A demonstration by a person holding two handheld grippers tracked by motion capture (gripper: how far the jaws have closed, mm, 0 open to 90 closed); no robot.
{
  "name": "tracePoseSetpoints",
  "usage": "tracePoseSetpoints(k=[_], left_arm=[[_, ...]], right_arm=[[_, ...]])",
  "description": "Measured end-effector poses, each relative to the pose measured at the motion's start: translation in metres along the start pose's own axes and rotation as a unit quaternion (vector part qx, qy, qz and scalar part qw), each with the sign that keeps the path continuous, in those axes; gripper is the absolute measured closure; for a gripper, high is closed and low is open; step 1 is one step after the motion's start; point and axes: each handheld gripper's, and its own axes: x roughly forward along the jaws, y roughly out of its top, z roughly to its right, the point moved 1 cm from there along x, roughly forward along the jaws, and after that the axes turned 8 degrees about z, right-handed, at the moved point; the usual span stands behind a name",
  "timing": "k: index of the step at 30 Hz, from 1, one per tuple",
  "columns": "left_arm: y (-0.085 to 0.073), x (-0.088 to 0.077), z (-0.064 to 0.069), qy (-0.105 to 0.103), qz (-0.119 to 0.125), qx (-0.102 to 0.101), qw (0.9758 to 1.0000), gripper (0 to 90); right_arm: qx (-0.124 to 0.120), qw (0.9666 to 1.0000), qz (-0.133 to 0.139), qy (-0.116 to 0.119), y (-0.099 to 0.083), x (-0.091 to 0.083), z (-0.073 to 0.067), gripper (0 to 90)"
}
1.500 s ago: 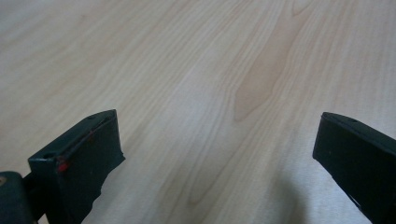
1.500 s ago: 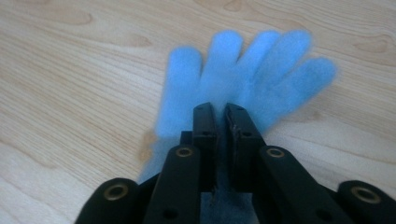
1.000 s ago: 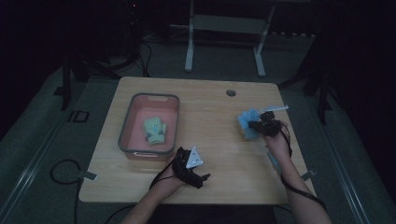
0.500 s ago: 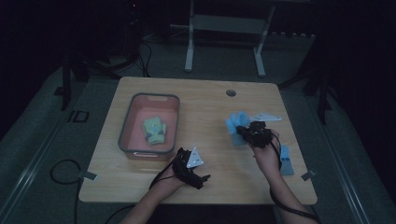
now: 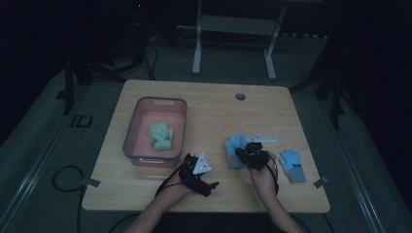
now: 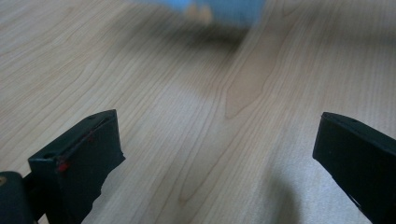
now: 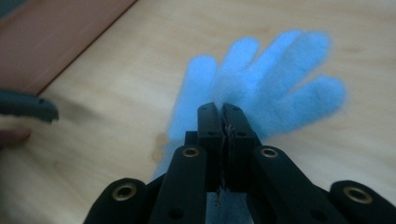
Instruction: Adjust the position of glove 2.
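The bench is showing a pale wood-grain top with rounded corners and a small round hole near its far edge. On its left half a rectangular tub is sitting, pinkish inside with a grey rim and rounded corners. A soft pale-green glove is lying flat on the tub's floor.

The left gripper is resting near the bench's front edge, just right of the tub's near corner, a grey three-cornered plate on top; in the left gripper view its black, blocky jaws are standing wide apart over bare wood, holding nothing.

The right gripper is pinching a fuzzy light-blue glove, its jaws pressed together on the fabric near the palm. That glove's fleecy fingers are fanning out beyond the jaws over the wood. From above, this glove is sitting right of centre, between the tub and the second blue glove, which is lying flat near the right edge, well apart from the gripper, with a darker cuff.
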Motion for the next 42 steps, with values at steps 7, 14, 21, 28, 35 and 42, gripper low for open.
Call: tracePoseSetpoints(k=[7,14,21,28,35,42], left_arm=[[-0.001,0.0,0.0,-0.003,0.002,0.0,1.0,1.2],[-0.002,-0.001,-0.001,-0.011,0.005,-0.005,0.9999,1.2],[-0.002,-0.001,0.0,-0.014,0.004,-0.006,0.9999,1.2],[-0.002,-0.001,0.001,-0.017,0.005,-0.004,0.9998,1.2],[-0.003,-0.001,0.001,-0.021,0.008,-0.003,0.9997,1.2],[-0.004,-0.001,0.001,-0.021,0.01,-0.004,0.9997,1.2]], right_arm=[[0.009,0.9999,-0.01,-0.005,-0.011,0.017,-0.004,86.8],[0.009,0.9996,-0.023,-0.014,-0.019,0.028,-0.003,84.3],[0.019,0.9998,-0.006,0.002,-0.02,0.02,0.002,65.0],[-0.015,0.9996,0.005,0.024,-0.017,0.003,0.011,60.7],[-0.047,0.998,0.024,0.034,-0.02,-0.019,0.029,57.3],[-0.064,0.997,0.035,0.023,-0.017,-0.042,0.064,57.5]])
